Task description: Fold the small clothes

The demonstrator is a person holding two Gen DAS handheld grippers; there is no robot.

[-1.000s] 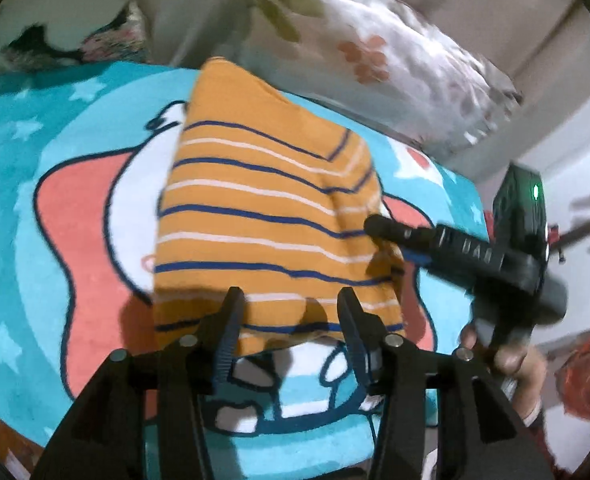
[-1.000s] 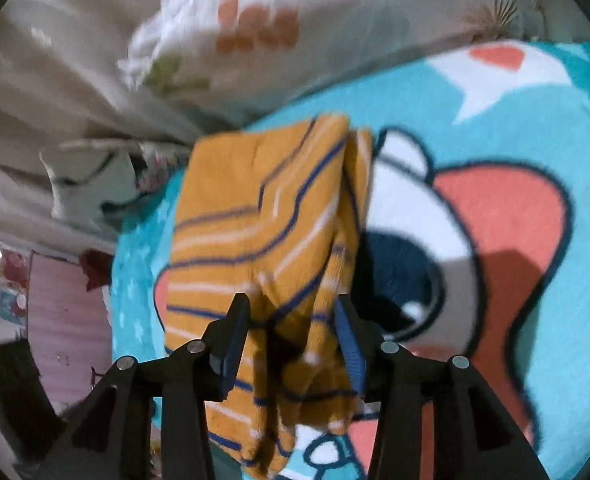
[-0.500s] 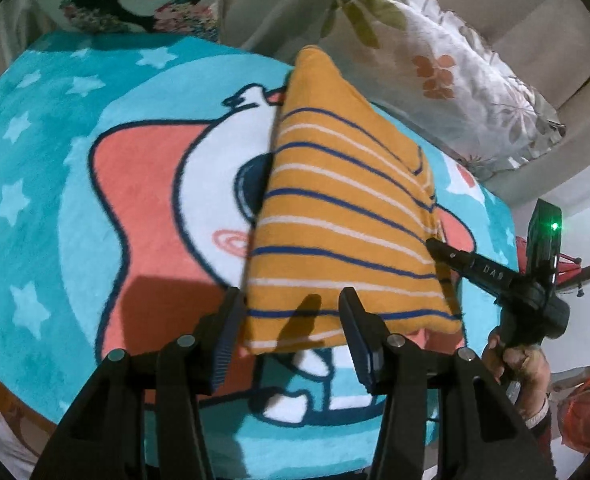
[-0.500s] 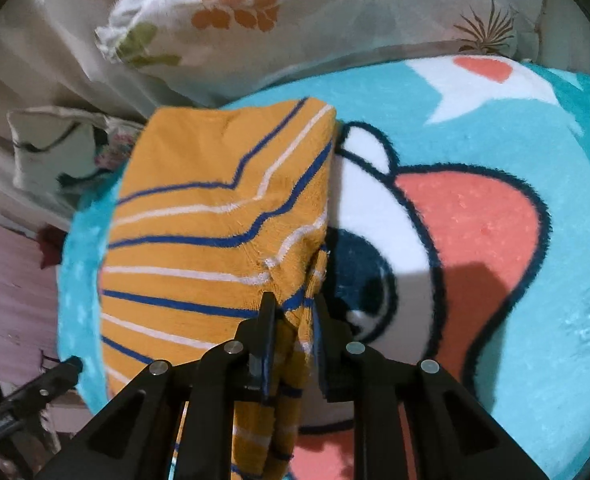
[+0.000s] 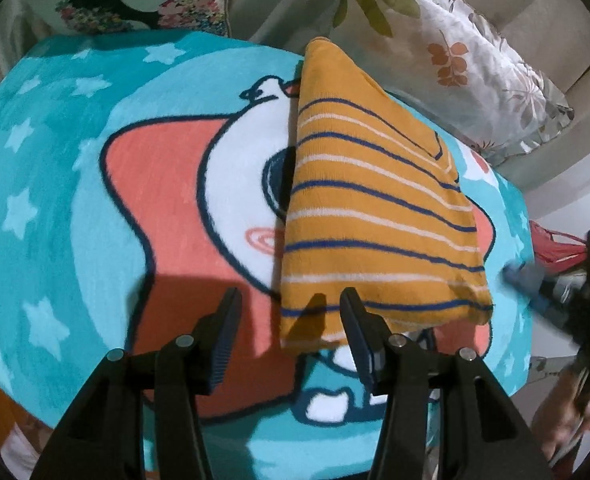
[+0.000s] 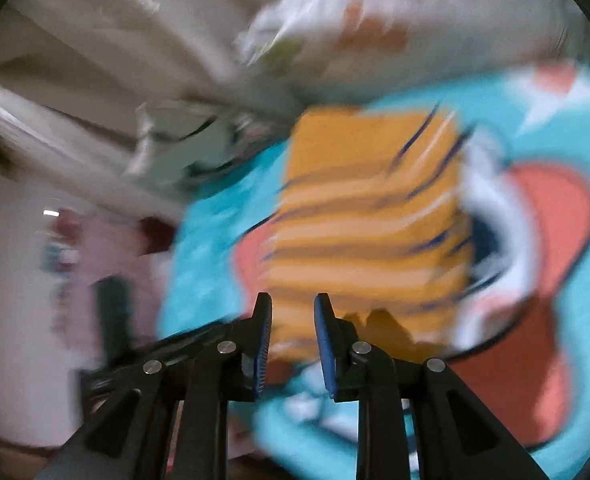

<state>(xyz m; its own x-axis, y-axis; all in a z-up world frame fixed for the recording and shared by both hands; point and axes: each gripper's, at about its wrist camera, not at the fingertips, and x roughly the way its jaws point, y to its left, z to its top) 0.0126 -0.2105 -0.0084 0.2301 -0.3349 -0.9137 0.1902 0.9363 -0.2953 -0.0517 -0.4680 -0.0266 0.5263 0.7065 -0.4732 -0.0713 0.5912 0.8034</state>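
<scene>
Left gripper (image 5: 289, 312): jaws apart, holding nothing, poised just above the near edge of the folded garment; right gripper (image 6: 293, 312): jaws parted with nothing between them, view heavily blurred. Orange striped garment (image 5: 375, 216), navy and white stripes, folded into a compact rectangle, lying flat on the teal cartoon blanket (image 5: 55, 184). Leaf-print pillow (image 5: 455, 60) beyond the garment's far end.

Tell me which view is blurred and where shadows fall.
Right wrist view: heavy motion blur smears the orange striped garment and pillow. Left wrist view: mostly sharp, though the right gripper blurs; finger shadows fall on the garment's near edge.
</scene>
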